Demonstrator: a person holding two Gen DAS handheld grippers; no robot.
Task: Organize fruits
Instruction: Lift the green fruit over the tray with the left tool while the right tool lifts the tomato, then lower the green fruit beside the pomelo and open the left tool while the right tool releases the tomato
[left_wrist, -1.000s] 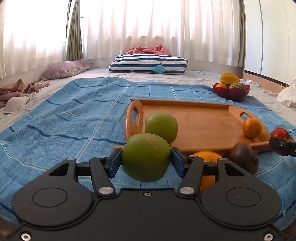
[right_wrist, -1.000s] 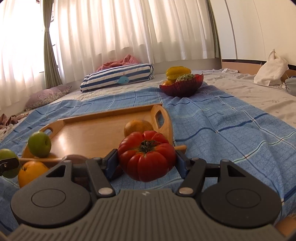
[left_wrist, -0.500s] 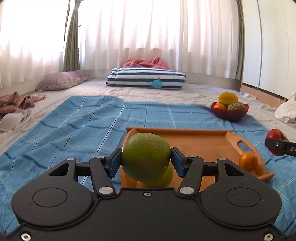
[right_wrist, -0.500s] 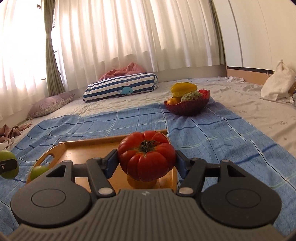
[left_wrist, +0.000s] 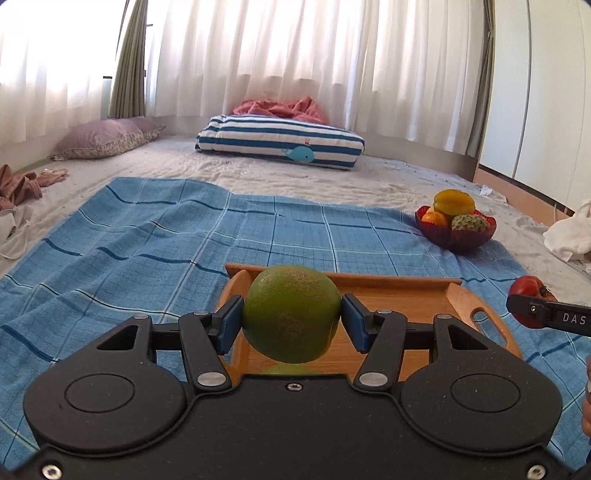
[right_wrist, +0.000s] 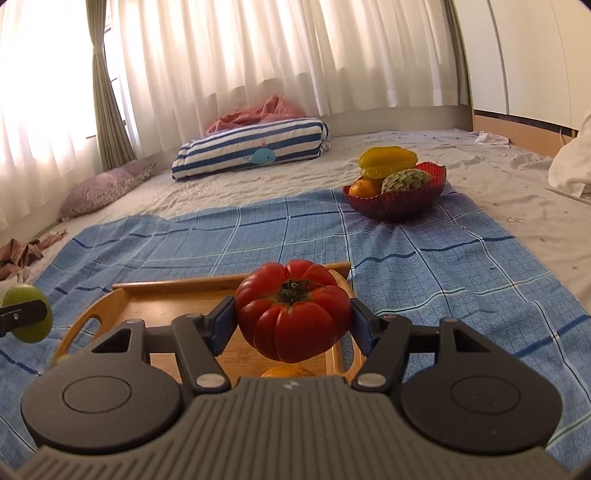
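My left gripper (left_wrist: 291, 317) is shut on a large green citrus fruit (left_wrist: 291, 314) and holds it above the wooden tray (left_wrist: 399, 295). My right gripper (right_wrist: 293, 321) is shut on a ribbed red tomato (right_wrist: 293, 314), also above the tray (right_wrist: 166, 299). An orange (right_wrist: 288, 371) peeks out on the tray under the tomato. A sliver of a second green fruit (left_wrist: 284, 369) shows under the citrus. The tomato shows at the right edge of the left wrist view (left_wrist: 530, 299), the citrus at the left edge of the right wrist view (right_wrist: 27, 314).
A red bowl (right_wrist: 399, 201) with a yellow starfruit, an orange and a scaly green fruit stands far right on the blue checked cloth (right_wrist: 406, 258). A striped whale pillow (left_wrist: 280, 146) lies at the back, a purple pillow (left_wrist: 107, 138) far left, white cloth (left_wrist: 569, 236) right.
Both grippers have risen and tilted up with their fruits. The tray now sits lower in both views; the fruits lying in front of it have dropped out of sight.
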